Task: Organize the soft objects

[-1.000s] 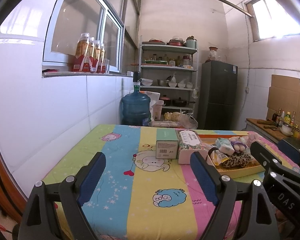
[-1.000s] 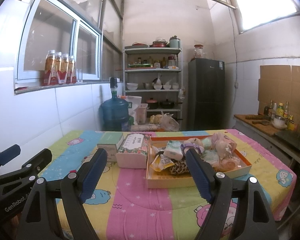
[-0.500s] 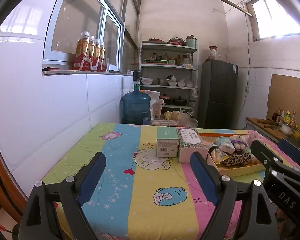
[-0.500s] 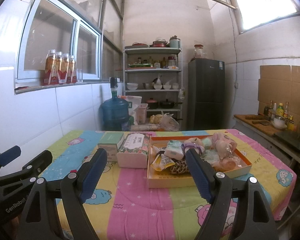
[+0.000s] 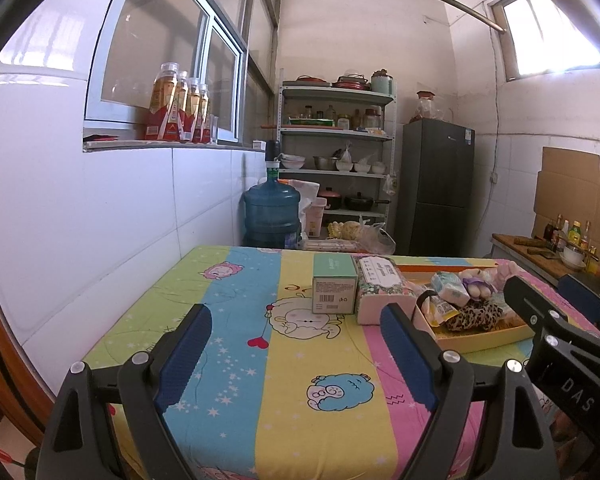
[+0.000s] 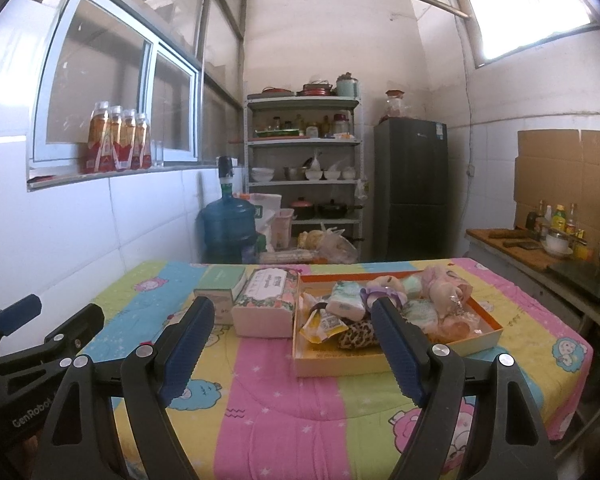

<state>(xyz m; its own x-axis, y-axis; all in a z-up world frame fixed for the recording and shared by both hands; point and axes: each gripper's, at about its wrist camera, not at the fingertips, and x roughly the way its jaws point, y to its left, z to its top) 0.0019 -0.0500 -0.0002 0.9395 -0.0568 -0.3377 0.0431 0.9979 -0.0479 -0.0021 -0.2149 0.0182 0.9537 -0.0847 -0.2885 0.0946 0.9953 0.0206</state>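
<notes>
Blue ribbed pads are seen on both claws, and both are held spread wide with nothing between the fingers. The right claw (image 6: 288, 344) is held above the near edge of the table (image 6: 268, 396), and the left claw (image 5: 296, 354) is held beside it over the near left part, each visible in the other's view.

Straight ahead of the right claw, toward the right half of the table, a shallow cardboard tray (image 6: 340, 360) is set, with its long axis running left to right across the view. It is filled with soft things: a leopard-print pouch (image 6: 358, 338) at its near edge, a yellow snack packet (image 6: 324, 326), tissue packs and small plush toys behind. A floral tissue pack (image 6: 266, 300) lies touching the tray's left side, and a green box (image 6: 220, 282) is set just beyond that.

From the left claw the tray lies ahead and to the right, so the right claw is judged nearer.
</notes>
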